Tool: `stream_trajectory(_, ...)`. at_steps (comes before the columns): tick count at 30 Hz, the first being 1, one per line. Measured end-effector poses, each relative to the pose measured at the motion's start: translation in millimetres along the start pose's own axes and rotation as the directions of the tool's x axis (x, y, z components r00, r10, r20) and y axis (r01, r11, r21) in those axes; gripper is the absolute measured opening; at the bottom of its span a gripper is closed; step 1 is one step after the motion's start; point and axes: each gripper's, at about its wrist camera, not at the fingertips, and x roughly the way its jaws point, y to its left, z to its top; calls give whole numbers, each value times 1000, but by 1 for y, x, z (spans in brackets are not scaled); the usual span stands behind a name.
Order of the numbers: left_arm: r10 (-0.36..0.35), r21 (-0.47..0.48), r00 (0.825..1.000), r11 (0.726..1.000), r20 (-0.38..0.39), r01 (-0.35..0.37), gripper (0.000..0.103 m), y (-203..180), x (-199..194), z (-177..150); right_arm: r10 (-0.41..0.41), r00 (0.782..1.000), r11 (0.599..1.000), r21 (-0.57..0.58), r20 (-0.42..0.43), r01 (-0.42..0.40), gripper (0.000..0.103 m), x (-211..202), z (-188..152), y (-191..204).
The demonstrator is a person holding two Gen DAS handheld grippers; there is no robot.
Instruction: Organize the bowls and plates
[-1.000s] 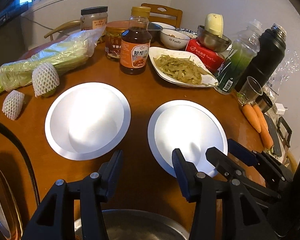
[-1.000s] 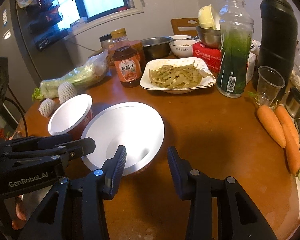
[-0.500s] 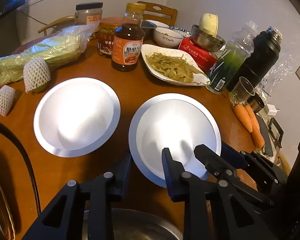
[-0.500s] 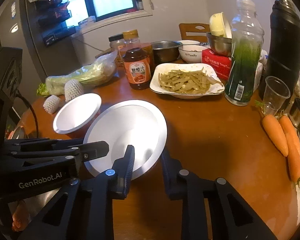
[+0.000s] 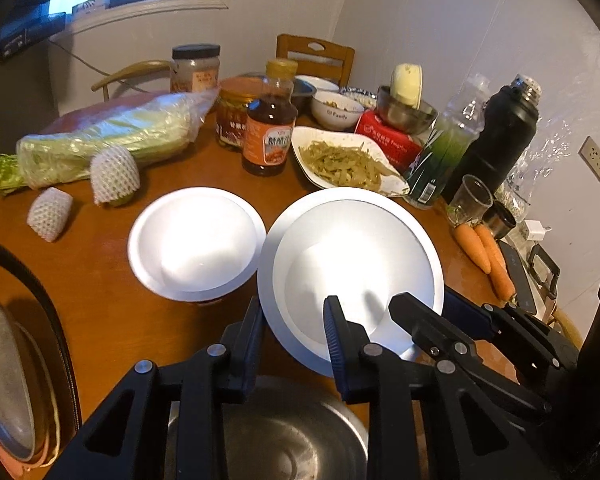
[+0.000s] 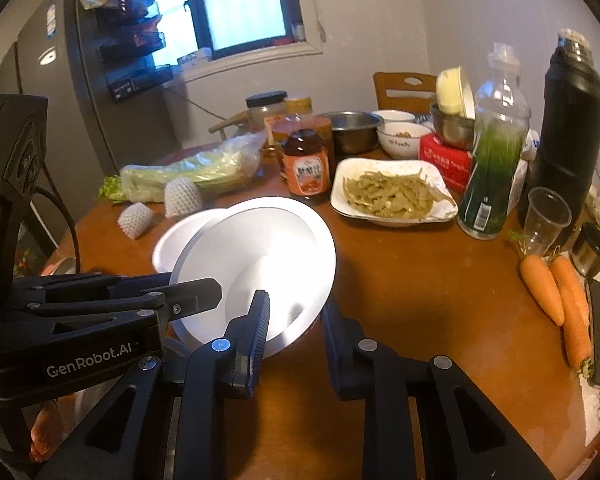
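Both tools are pinching the near rim of the larger white bowl point(image 5: 352, 256): the left tool point(image 5: 294, 330) at its left edge, the right tool point(image 6: 294, 320) at its right. The bowl is tilting above the worktop point(image 6: 420, 280), overlapping the smaller white bowl point(image 5: 196, 242).

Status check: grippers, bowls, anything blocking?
Left gripper and right gripper both shut on the near rim of the larger white bowl, tilted off table. Smaller white bowl alongside, rims overlapping. Sauce bottle behind.
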Motion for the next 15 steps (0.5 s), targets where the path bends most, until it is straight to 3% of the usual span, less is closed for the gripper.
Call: stream_trajectory(15,5,-11,998,1000,62,-4,29,16,-59,-31,21,999,999,-47,47,-19,28,-43,-13,47)
